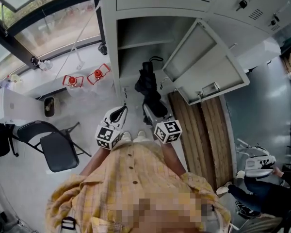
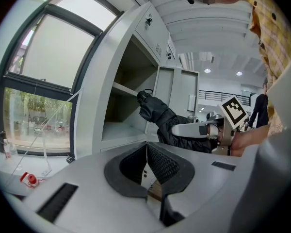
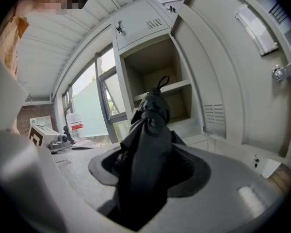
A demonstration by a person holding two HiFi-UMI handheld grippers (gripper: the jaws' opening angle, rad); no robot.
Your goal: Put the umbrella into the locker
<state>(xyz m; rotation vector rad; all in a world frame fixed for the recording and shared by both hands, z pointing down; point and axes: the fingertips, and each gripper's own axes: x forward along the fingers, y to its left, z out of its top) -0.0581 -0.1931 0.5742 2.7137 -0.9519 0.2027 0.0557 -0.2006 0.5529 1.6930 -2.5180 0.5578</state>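
I see bright daylight coming through the window (image 1: 48, 28), and the floor (image 1: 82, 111) below it looks pale and washed out. Inside the locker (image 1: 136, 33) it is darker, so the black umbrella (image 1: 149, 89) shows little detail. Both gripper views bend strongly at the edges, with dark round corners. The ceiling lamps (image 2: 207, 71) glare a little.

We see a grey floor (image 1: 266, 110) filling most of the frame. At lower left a black folding chair (image 1: 58, 152) stands on it. Two red-capped water bottles (image 1: 72, 80) sit at upper left by the window wall, and wooden planks (image 1: 203, 140) lie right of centre. The open locker (image 1: 109, 57), top centre, holds one shelf (image 1: 140, 42).
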